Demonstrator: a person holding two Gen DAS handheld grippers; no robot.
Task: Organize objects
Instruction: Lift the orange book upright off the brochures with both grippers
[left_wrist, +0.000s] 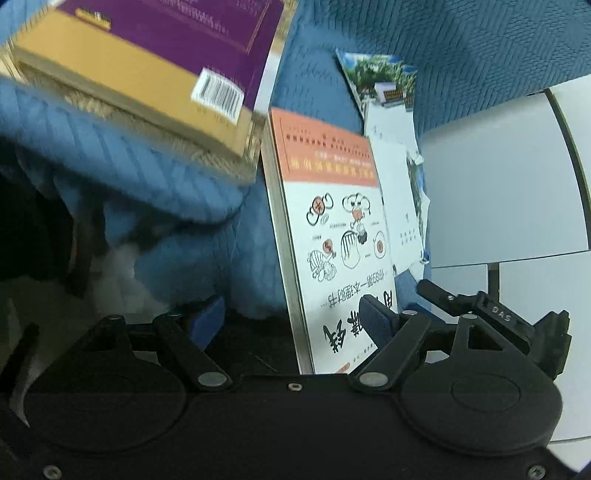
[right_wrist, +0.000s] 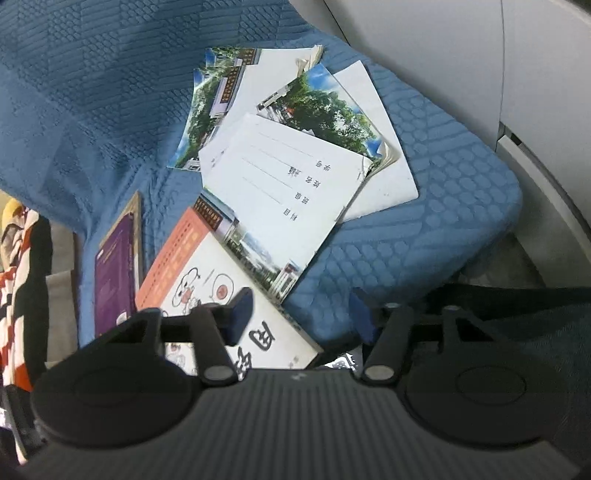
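Both grippers stand spread and empty. The left gripper (left_wrist: 295, 314) straddles the near edge of the cartoon book (left_wrist: 332, 229) lying on the blue cushion (right_wrist: 424, 229); the right gripper (right_wrist: 301, 314) hovers over its corner. The book looks stiff and fairly light, best pinched at the spine edge. The notebooks (right_wrist: 280, 177) beyond are thin, floppy and slippery. The purple book (left_wrist: 159, 55) is blurred and cut off.
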